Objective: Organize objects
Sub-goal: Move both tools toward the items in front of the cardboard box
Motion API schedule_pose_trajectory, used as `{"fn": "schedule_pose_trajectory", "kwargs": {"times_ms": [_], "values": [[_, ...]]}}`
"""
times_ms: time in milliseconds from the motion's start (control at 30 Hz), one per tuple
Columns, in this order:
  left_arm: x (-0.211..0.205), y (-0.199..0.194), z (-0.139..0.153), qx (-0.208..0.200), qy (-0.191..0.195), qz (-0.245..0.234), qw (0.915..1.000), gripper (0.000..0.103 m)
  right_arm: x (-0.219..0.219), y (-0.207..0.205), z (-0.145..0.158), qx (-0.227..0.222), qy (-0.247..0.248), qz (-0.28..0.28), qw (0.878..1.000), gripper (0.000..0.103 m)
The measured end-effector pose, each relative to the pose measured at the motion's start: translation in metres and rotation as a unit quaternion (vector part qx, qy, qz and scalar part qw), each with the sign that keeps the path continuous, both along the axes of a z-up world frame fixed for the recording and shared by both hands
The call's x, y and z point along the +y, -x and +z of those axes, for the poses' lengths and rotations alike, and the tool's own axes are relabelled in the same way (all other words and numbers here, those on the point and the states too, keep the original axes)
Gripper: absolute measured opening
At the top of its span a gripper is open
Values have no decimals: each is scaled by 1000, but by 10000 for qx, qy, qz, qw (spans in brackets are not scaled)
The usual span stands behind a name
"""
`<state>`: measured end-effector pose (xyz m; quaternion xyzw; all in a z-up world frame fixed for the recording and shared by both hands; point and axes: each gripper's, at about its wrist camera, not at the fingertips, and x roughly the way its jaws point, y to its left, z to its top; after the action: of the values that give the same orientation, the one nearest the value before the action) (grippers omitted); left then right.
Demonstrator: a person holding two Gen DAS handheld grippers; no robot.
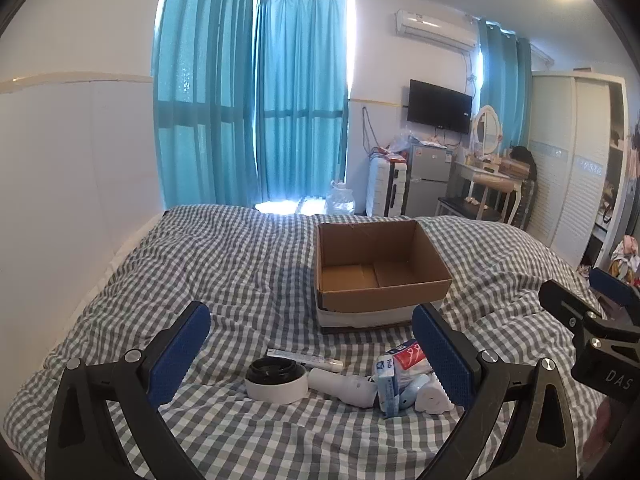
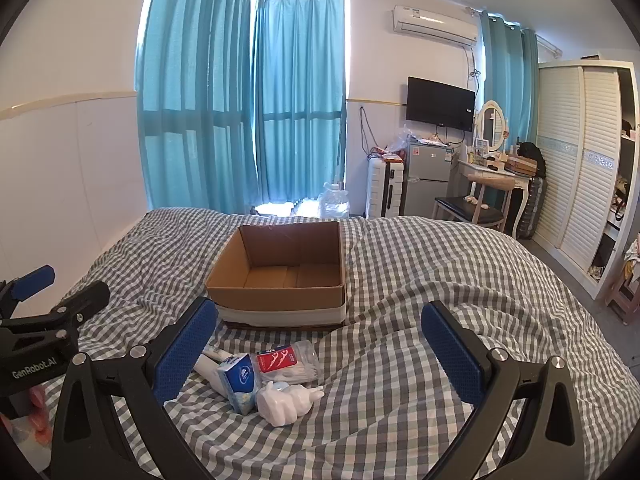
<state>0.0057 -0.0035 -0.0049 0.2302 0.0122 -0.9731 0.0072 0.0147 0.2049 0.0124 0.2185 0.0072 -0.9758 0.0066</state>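
Both the left gripper (image 1: 311,344) and right gripper (image 2: 319,334) hover with jaws wide apart and empty over small toiletries partly hiding each other, among them a tissue pack (image 2: 239,385), lying near the cardboard box (image 2: 280,276) on the bed (image 2: 420,280); "GenRobot.AI" reads on the left gripper.

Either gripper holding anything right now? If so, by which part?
Nothing is held. The left gripper and right gripper are both open and empty above the items on the checked bedspread; the cardboard box is empty too.

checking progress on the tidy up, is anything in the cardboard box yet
No, the cardboard box shows only its bare brown floor, while the tissue pack lies on the checked bedspread in front of it.
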Motion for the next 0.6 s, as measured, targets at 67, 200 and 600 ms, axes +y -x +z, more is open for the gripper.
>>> {"fn": "schedule_pose_trajectory", "kwargs": {"times_ms": [67, 200, 600], "values": [[0, 0, 0, 16, 8, 16, 10000, 103, 0, 0, 0, -6, -7, -2, 10000, 103], [-1, -2, 1, 62, -70, 22, 10000, 103, 1, -1, 2, -1, 5, -4, 10000, 103], [-2, -2, 3, 84, -83, 18, 9999, 103, -1, -1, 3, -33, -10, 12, 10000, 103]]}}
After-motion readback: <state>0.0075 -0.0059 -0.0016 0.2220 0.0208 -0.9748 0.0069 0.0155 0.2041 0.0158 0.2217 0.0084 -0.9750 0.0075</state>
